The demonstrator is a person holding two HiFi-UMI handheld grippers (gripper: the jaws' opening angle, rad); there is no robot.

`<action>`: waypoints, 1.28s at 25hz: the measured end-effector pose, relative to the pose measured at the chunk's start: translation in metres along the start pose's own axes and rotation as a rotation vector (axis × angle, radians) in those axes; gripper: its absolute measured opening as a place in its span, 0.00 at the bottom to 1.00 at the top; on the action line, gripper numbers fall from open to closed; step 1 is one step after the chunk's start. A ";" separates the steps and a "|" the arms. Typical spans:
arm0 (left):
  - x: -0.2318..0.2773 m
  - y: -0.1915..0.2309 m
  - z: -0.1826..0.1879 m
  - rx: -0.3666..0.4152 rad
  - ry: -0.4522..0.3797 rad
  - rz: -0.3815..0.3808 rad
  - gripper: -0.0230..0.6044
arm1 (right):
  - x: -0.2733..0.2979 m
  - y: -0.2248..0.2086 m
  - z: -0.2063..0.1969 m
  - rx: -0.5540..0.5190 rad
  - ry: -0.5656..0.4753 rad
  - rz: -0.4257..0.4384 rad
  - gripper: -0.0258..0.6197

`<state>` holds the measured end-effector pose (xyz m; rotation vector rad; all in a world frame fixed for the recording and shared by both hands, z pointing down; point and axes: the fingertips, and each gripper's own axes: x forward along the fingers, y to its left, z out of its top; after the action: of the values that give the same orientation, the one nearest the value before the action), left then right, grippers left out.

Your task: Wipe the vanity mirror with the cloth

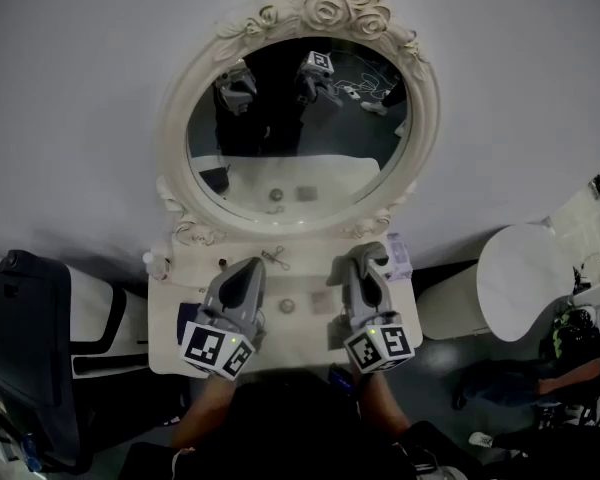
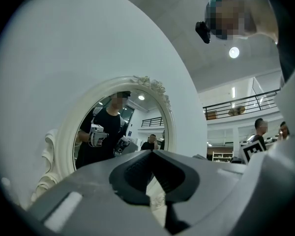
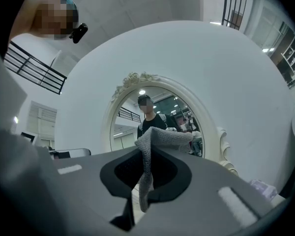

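Grippers side by side, aimed at 12 o'clock.
Left gripper [image 1: 246, 268] jaws together, empty; right gripper [image 1: 364, 260] clamps cloth [image 3: 162, 139].

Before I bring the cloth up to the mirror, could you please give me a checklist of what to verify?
1. Cloth pinched in the right gripper: ok.
2. Left gripper shut and empty: ok.
3. Mirror glass unobstructed: ok.
4. Cloth touching the glass: not ok; the right gripper is over the vanity top, short of the mirror.
5. Cloth clean: cannot tell.
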<state>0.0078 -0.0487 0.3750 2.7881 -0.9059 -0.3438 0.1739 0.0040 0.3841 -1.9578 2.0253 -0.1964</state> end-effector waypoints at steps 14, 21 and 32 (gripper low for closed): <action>0.104 0.009 -0.040 0.012 0.058 0.094 0.03 | 0.090 -0.118 -0.045 -0.005 0.087 0.022 0.07; 0.123 0.031 -0.060 0.010 0.110 0.097 0.03 | 0.115 -0.151 -0.085 -0.010 0.124 -0.040 0.07; 0.149 0.058 -0.076 -0.016 0.131 0.117 0.03 | 0.146 -0.172 -0.128 -0.008 0.197 -0.049 0.07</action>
<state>0.1137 -0.1752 0.4385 2.6916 -1.0246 -0.1478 0.2944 -0.1654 0.5393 -2.0667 2.1003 -0.4086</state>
